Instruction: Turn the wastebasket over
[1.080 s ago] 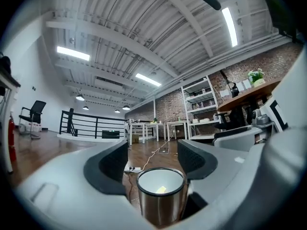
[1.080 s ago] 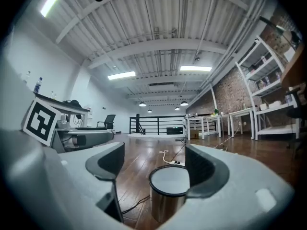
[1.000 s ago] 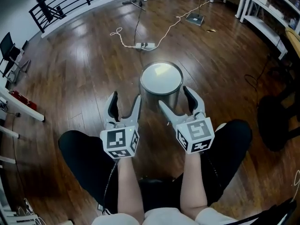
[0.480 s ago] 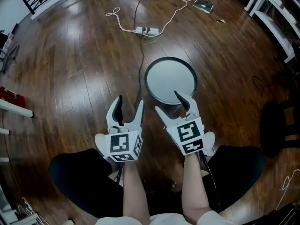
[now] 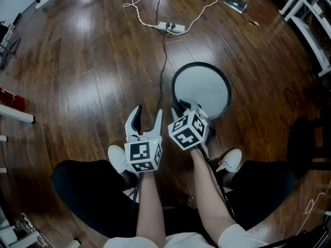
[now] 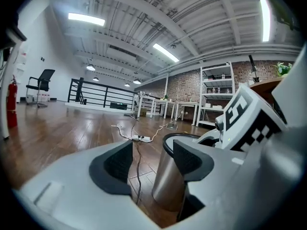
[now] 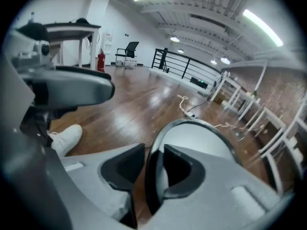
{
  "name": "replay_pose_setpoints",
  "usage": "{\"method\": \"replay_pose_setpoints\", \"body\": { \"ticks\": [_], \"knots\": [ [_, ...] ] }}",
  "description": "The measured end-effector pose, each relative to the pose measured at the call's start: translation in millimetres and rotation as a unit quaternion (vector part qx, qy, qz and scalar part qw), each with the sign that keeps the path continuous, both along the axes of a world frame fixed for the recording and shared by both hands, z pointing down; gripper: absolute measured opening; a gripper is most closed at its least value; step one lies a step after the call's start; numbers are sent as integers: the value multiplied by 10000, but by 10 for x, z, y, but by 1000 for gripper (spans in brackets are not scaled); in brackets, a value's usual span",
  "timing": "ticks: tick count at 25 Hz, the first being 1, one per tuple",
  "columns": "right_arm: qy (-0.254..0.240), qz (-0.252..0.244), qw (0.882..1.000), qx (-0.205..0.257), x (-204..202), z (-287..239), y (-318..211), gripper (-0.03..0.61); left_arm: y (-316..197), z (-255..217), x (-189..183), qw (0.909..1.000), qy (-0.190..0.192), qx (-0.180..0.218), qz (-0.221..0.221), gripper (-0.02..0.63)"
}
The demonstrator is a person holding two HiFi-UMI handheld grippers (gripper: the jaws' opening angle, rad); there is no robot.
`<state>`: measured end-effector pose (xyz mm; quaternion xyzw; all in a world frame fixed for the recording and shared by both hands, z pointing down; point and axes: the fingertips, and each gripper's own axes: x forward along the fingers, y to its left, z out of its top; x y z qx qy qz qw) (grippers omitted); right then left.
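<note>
Nearest, the left gripper (image 5: 146,112) hangs beside the wastebasket (image 5: 207,87). Its jaws are fairly wide with nothing between them, and they have just been closing. The right gripper (image 5: 189,109) straddles the near rim, one jaw inside and one outside. These jaws are narrow and have just been closing, apparently not yet pinching. The basket stands upright on the wooden floor (image 5: 93,61). Grasping seems the step in hand — next, a firm pinch, then tipping.
</note>
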<state>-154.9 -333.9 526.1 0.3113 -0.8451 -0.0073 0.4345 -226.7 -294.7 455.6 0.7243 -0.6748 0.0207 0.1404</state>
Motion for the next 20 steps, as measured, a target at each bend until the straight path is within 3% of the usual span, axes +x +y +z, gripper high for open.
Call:
{"method": "replay_pose_setpoints", "body": {
  "ticks": [1, 3, 7, 10, 13, 15, 17, 20],
  "knots": [
    [115, 37, 9998, 131, 9, 27, -19, 91, -7, 17, -10, 10000, 22, -28, 4, 288],
    [144, 36, 9997, 180, 16, 38, -7, 77, -8, 47, -27, 9999, 79, -73, -9, 288],
    [-193, -110, 9997, -131, 23, -41, 56, 63, -18, 48, -87, 9998, 146, -103, -65, 285],
    [-785, -83, 9968, -156, 86, -295, 88, 58, -4, 10, -186, 9997, 159, -87, -184, 281],
    [-1702, 45, 9852, -211, 271, -617, 93, 55, 21, -11, -240, 9995, 155, -93, -261, 277],
    [-2434, 213, 9691, -338, 442, -786, 129, 55, 41, -2, -232, 9995, 137, -102, -261, 276],
    [-3222, 568, 9437, -494, 677, -874, 165, 54, 54, 17, -185, 9996, 129, -109, -228, 276],
    [-4348, 1362, 8861, -843, 1153, -803, 189, 54, 61, 78, -90, 9996, 140, -199, -153, 276]
  ]
}}
